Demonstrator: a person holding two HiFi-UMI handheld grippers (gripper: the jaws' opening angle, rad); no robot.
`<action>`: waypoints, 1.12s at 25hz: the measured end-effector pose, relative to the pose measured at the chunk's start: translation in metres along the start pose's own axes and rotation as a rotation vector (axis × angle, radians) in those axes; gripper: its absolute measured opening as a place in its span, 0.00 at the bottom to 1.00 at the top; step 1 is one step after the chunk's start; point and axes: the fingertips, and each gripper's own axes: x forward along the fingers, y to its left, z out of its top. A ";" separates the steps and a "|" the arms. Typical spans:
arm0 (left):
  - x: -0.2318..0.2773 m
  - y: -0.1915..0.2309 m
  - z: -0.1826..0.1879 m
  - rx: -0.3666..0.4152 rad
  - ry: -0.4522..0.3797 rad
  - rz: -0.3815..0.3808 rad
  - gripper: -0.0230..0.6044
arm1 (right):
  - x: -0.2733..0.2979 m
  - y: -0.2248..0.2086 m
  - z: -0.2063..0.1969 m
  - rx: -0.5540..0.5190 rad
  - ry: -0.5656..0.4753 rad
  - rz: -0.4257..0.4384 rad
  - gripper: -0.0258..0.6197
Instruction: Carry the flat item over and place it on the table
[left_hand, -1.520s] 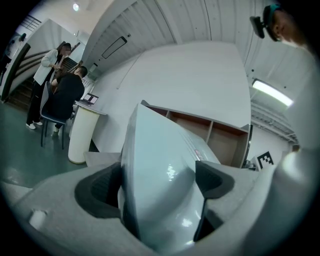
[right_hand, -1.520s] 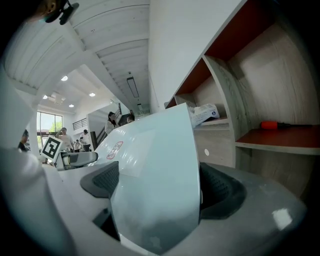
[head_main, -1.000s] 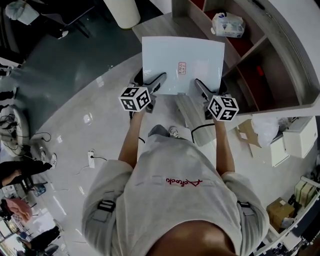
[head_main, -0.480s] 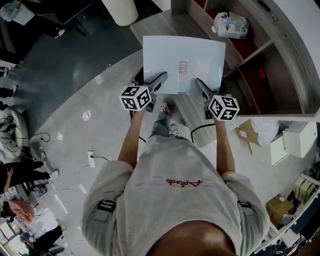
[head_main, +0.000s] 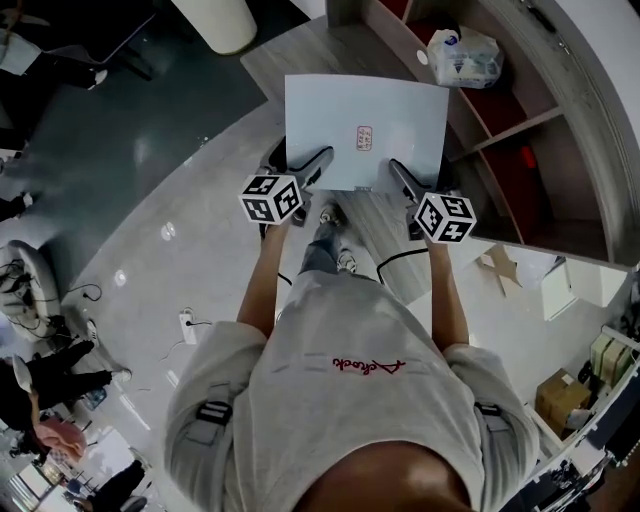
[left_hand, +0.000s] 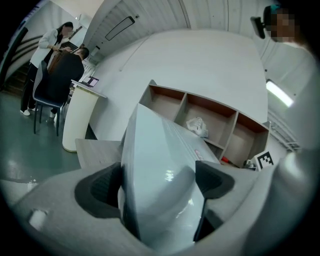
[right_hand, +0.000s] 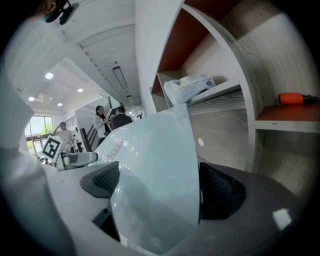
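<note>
The left gripper (head_main: 312, 163) and right gripper (head_main: 399, 176) each clamp the near edge of the flat, glossy white sheet (head_main: 365, 110), held in the air over the near edge of a grey wood-grain surface (head_main: 275, 60). The sheet's small red-printed label (head_main: 364, 136) is too small to read. The grip is unchanged from a second ago, but the grey wooden shelf unit (head_main: 520, 130) now looks slightly closer.

The red label (head_main: 364, 137) on the flat sheet (head_main: 380, 105) is too small to read. The sheet's near corners are hidden inside the left claw (head_main: 308, 165) and the right claw (head_main: 400, 172), and the sheet covers part of the bench (head_main: 290, 55). The picture's far edge cuts off the white pillar (head_main: 215, 22).
</note>
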 end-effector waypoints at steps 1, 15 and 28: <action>0.005 0.004 -0.001 -0.005 0.008 0.000 0.80 | 0.005 -0.002 -0.001 0.004 0.008 -0.004 0.84; 0.064 0.061 -0.028 -0.075 0.127 0.006 0.80 | 0.073 -0.033 -0.032 0.065 0.123 -0.048 0.84; 0.104 0.093 -0.065 -0.132 0.231 0.005 0.80 | 0.108 -0.060 -0.067 0.125 0.217 -0.088 0.84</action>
